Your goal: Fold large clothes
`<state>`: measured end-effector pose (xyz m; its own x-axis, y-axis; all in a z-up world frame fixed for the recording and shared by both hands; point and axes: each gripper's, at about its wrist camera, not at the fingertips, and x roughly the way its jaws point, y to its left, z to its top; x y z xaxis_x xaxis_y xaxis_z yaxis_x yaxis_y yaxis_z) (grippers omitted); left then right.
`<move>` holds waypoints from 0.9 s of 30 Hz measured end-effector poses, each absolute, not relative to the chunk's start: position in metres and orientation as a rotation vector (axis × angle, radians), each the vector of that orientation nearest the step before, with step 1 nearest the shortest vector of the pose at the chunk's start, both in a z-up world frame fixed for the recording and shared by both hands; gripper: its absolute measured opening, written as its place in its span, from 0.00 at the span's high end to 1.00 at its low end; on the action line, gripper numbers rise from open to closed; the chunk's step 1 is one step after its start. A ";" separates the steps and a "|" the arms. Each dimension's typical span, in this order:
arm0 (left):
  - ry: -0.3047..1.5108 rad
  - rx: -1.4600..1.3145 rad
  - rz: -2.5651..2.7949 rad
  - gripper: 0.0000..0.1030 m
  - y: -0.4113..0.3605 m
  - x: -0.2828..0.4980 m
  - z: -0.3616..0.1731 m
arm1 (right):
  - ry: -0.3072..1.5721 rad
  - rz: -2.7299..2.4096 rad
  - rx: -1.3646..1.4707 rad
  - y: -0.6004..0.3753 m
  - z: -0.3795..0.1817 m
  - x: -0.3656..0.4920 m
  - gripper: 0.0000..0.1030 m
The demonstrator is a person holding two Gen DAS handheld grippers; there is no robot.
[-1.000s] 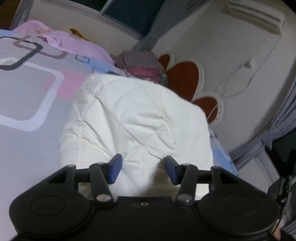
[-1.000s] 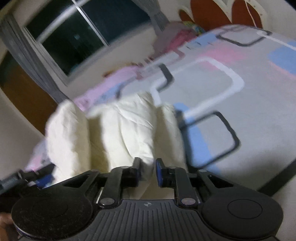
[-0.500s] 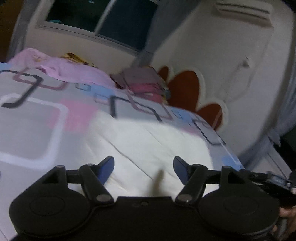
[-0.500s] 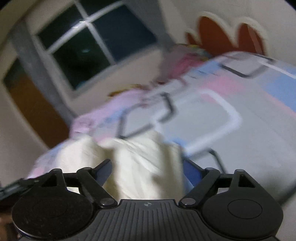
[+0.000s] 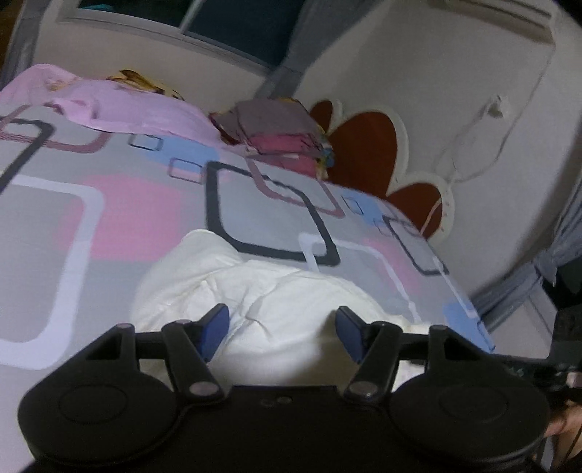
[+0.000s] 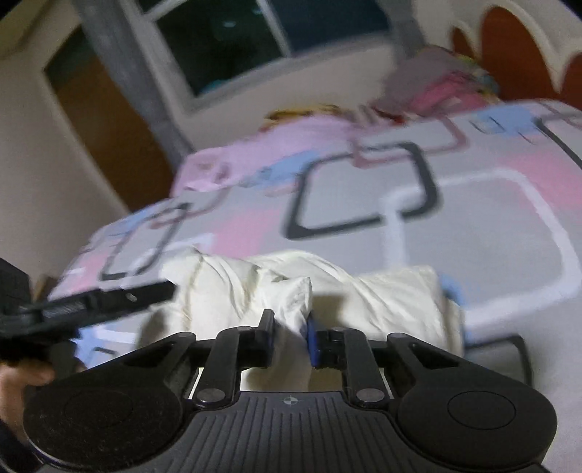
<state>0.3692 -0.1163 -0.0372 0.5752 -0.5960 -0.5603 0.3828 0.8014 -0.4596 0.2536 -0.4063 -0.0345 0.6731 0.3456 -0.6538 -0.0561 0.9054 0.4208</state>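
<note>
Cloth fills the lower middle of the left wrist view: a cream-white garment (image 5: 254,291) lies bunched on the bed (image 5: 120,218), whose gray cover carries pink, blue, white and dark rounded squares. The left gripper (image 5: 282,327) hovers over the near part of the garment, its blue-padded fingers (image 5: 214,329) spread wide with nothing between them. Toward 12 o'clock from the garment, at the far edge of the bed, sits a stack of folded clothes (image 5: 280,134) in gray and deep pink. At 10 o'clock a lilac sheet (image 5: 120,105) lies crumpled along the far side under the window (image 5: 218,18). At 1 o'clock a red flower-shaped headboard (image 5: 367,149) stands against the wall, with a white cable (image 5: 469,145) hanging just beyond it.

From the right wrist view, the same garment (image 6: 382,294) lies near the edge of the bed (image 6: 491,225), bunched into soft ridges. The right gripper (image 6: 290,334) has its fingers (image 6: 313,340) drawn close together on a raised fold of the garment, which stands pinched between the pads. At 9 o'clock the left gripper (image 6: 109,298) shows as a dark blurred bar reaching to the garment's edge. The stack of folded clothes (image 6: 436,83) sits at 1 o'clock, the lilac sheet (image 6: 291,145) at 12, and the window (image 6: 236,36) above it.
</note>
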 end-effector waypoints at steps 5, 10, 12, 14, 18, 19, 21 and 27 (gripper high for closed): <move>0.835 -0.117 -0.553 0.39 -0.155 0.378 -0.060 | 0.833 0.204 0.409 -0.415 -0.078 0.258 0.83; 0.853 -0.080 -0.543 0.39 -0.160 0.378 -0.066 | 0.820 0.197 0.474 -0.422 -0.094 0.254 0.83; 0.852 -0.083 -0.549 0.39 -0.156 0.374 -0.060 | 0.831 0.195 0.482 -0.427 -0.085 0.252 0.83; 0.839 -0.125 -0.532 0.34 -0.143 0.363 -0.047 | 0.807 0.161 0.475 -0.430 -0.065 0.242 0.70; 0.752 -0.189 -0.513 0.11 -0.108 0.318 -0.019 | 0.673 0.169 0.416 -0.442 -0.019 0.183 0.30; 0.739 -0.216 -0.526 0.11 -0.098 0.303 -0.017 | 0.660 0.192 0.422 -0.443 -0.014 0.169 0.31; 0.751 -0.232 -0.523 0.21 -0.091 0.281 -0.015 | 0.663 0.231 0.396 -0.437 -0.008 0.147 0.50; 0.821 -0.103 -0.522 0.21 -0.106 0.235 -0.035 | 0.743 0.258 0.343 -0.413 -0.026 0.120 0.59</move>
